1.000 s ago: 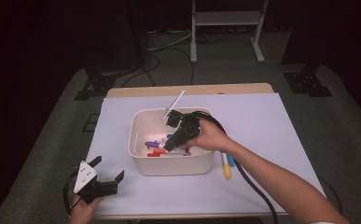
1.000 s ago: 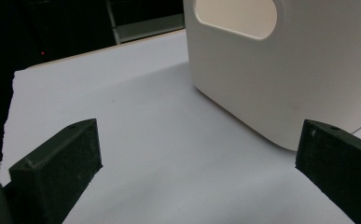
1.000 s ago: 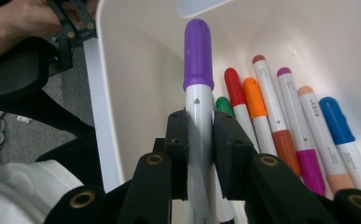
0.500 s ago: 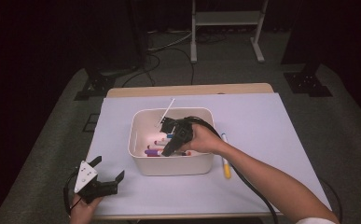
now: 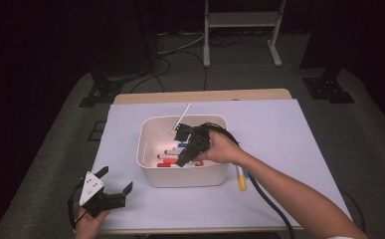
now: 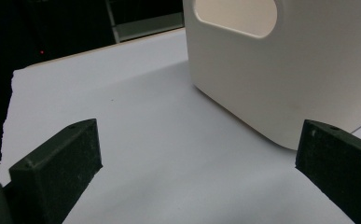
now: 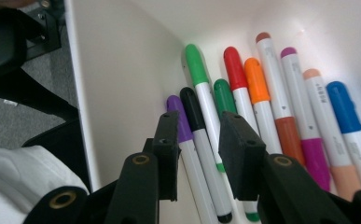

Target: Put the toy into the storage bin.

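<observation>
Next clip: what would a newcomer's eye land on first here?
The row of bright markers lying in the white bin at the table's middle, with the right gripper lowered among them, its jaws just opening around a black-capped one. The left gripper rests open near the front left corner.

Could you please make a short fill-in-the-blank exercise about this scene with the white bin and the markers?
1. The right gripper reaches into the white ____.
2. Between its fingers lies the marker with the ____ cap.
3. The left gripper rests on the table with its fingers ____.
4. Outside the bin, by the right forearm, lies a ____ marker.

Missing words: bin; black; open; yellow
</observation>
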`<control>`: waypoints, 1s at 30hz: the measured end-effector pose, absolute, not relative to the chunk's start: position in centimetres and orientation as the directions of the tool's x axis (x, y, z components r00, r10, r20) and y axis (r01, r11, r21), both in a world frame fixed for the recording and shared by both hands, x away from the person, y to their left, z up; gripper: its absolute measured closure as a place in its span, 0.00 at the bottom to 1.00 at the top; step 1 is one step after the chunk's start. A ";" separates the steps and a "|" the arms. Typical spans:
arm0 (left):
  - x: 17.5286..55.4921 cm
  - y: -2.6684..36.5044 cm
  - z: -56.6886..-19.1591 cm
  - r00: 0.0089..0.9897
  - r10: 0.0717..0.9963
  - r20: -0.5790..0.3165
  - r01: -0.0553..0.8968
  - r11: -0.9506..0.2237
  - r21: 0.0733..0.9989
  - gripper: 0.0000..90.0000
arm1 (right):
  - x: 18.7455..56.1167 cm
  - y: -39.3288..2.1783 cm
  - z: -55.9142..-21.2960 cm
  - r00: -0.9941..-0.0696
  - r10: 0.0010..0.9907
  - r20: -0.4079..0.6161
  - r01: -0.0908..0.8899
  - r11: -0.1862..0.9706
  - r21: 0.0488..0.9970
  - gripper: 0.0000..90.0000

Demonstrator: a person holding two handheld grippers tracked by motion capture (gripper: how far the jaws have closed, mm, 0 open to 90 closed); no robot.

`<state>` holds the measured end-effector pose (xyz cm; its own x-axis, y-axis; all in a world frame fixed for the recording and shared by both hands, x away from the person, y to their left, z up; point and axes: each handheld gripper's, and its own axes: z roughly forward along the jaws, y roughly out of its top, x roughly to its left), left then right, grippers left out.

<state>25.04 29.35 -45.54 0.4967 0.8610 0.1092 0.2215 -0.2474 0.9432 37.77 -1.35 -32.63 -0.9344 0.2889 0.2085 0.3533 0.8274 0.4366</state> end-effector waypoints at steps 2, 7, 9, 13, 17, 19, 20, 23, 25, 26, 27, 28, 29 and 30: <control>25.0 29.3 -45.6 0.496 0.862 0.106 0.220 -0.243 0.945 0.00 | 37.5 -2.1 -31.8 -0.936 0.290 0.198 0.350 0.813 0.464 0.74; 25.0 29.3 -45.6 0.494 0.863 0.107 0.218 -0.242 0.945 0.00 | 36.8 -4.8 -29.4 -0.932 0.305 0.193 0.361 0.761 0.539 0.71; 25.0 29.3 -45.6 0.492 0.864 0.107 0.220 -0.242 0.945 0.00 | 36.5 -6.1 -28.6 -0.929 0.323 0.180 0.366 0.742 0.562 0.71; 25.0 29.3 -45.6 0.492 0.863 0.111 0.220 -0.247 0.944 0.00 | 36.3 -8.8 -27.5 -0.917 0.361 0.169 0.386 0.699 0.602 0.70; 25.0 29.3 -45.6 0.491 0.864 0.112 0.222 -0.248 0.943 0.00 | 36.1 -11.5 -26.9 -0.903 0.398 0.162 0.406 0.668 0.624 0.70; 25.0 29.3 -45.6 0.490 0.865 0.113 0.222 -0.249 0.943 0.00 | 35.9 -12.7 -26.7 -0.894 0.417 0.164 0.420 0.650 0.633 0.70; 25.0 29.3 -45.5 0.490 0.864 0.114 0.221 -0.250 0.943 0.00 | 35.8 -13.3 -26.6 -0.888 0.429 0.167 0.429 0.640 0.637 0.69; 25.0 29.3 -45.5 0.488 0.866 0.113 0.219 -0.247 0.944 0.00 | 35.3 -15.3 -26.4 -0.874 0.456 0.165 0.445 0.618 0.648 0.68; 25.0 29.3 -45.5 0.487 0.867 0.108 0.223 -0.243 0.944 0.00 | 35.0 -16.9 -26.4 -0.862 0.479 0.167 0.458 0.594 0.662 0.68; 25.0 29.3 -45.6 0.487 0.867 0.108 0.223 -0.243 0.944 0.00 | 35.0 -17.6 -26.5 -0.855 0.490 0.167 0.465 0.586 0.664 0.68; 25.0 29.3 -45.6 0.487 0.867 0.108 0.223 -0.243 0.944 0.00 | 34.9 -18.1 -26.7 -0.850 0.499 0.168 0.472 0.582 0.663 0.68; 25.0 29.3 -45.5 0.487 0.866 0.111 0.222 -0.246 0.943 0.00 | 34.9 -18.8 -26.9 -0.843 0.511 0.169 0.481 0.576 0.661 0.68; 25.0 29.3 -45.5 0.488 0.865 0.115 0.221 -0.250 0.943 0.00 | 34.9 -19.4 -27.2 -0.835 0.522 0.174 0.493 0.569 0.658 0.68; 25.0 29.3 -45.5 0.488 0.865 0.117 0.219 -0.251 0.943 0.00 | 34.8 -20.0 -27.6 -0.827 0.533 0.178 0.504 0.564 0.654 0.68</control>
